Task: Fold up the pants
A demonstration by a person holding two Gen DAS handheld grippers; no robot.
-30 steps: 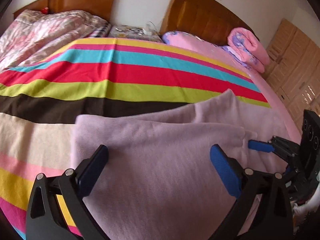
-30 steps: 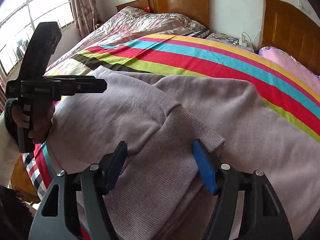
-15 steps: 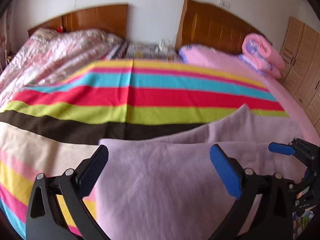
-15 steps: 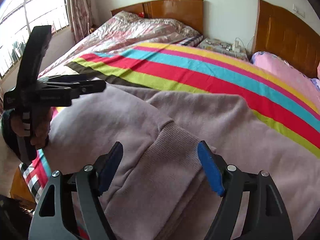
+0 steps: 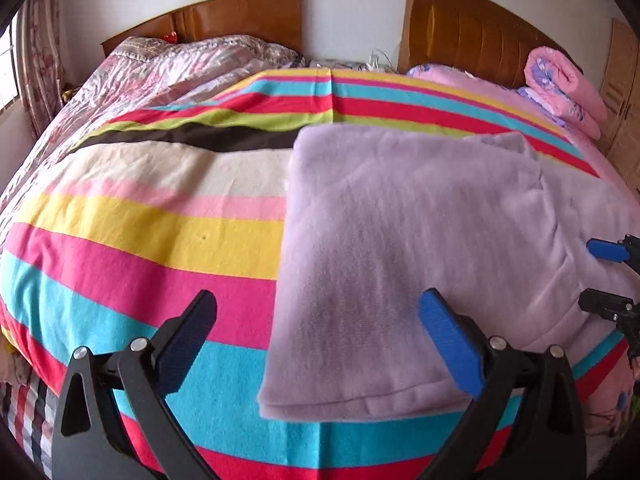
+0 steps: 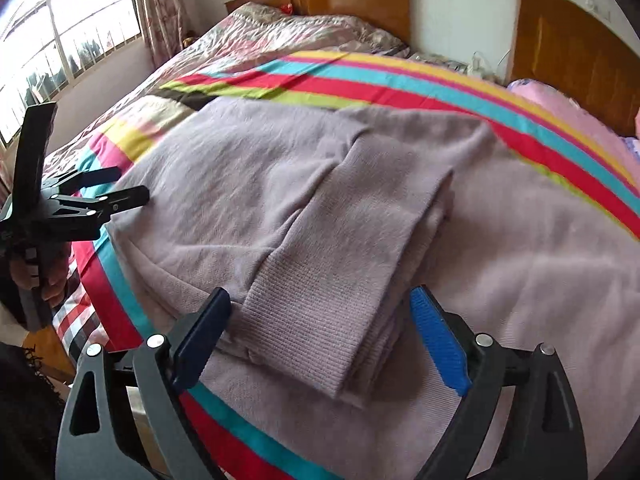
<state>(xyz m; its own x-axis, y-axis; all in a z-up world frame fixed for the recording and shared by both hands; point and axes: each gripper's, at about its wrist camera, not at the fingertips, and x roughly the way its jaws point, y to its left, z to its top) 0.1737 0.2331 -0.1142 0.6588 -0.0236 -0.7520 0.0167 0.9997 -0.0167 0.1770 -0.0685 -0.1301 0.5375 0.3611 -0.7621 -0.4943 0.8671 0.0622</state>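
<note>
Lilac knit pants (image 5: 420,240) lie folded on the striped bedspread (image 5: 160,220), near the bed's front edge. In the right wrist view the pants (image 6: 320,208) show a ribbed cuff (image 6: 320,320) folded over the top. My left gripper (image 5: 320,332) is open and empty, above the pants' left front corner. My right gripper (image 6: 320,328) is open and empty, its fingers either side of the ribbed cuff, just above it. The right gripper's tips (image 5: 608,276) show at the left wrist view's right edge; the left gripper (image 6: 112,188) shows at the right wrist view's left.
Two wooden headboards (image 5: 472,32) stand at the back wall. A floral quilt (image 5: 160,72) lies at the back left, a rolled pink blanket (image 5: 560,88) at the back right. A window (image 6: 60,40) is on the left, a wooden wardrobe (image 5: 624,92) on the right.
Both grippers have pulled back toward the bed's front edge and stayed open. The left wrist view has swung left, showing more bedspread. The pants lie still.
</note>
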